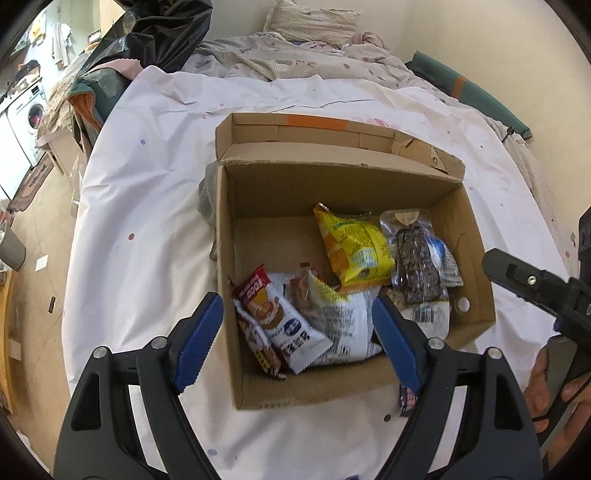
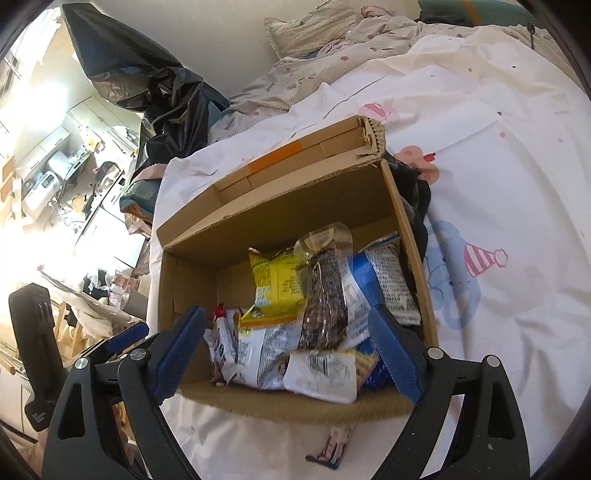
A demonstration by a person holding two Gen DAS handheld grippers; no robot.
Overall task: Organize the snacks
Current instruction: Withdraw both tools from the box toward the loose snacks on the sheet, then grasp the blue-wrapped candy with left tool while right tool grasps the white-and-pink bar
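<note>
An open cardboard box (image 1: 332,184) (image 2: 277,210) sits on a white printed sheet. Inside lie several snacks: a yellow bag (image 1: 354,247) (image 2: 277,284), a clear packet with a dark bar (image 1: 417,262) (image 2: 325,306), a red-and-white packet (image 1: 280,314) and a white bag (image 1: 343,321) (image 2: 258,350). My left gripper (image 1: 299,341) hangs open over the box's near left part, holding nothing. My right gripper (image 2: 288,354) is open above the near rim, also holding nothing. Each gripper shows in the other's view: the right gripper (image 1: 535,288) and the left gripper (image 2: 125,338).
One small packet (image 1: 406,398) (image 2: 334,443) lies on the sheet just in front of the box. A black plastic bag (image 1: 159,33) (image 2: 147,81) stands at the far left. Dark clothes (image 2: 413,192) press against the box's right side. A hand (image 1: 546,384) holds the right gripper.
</note>
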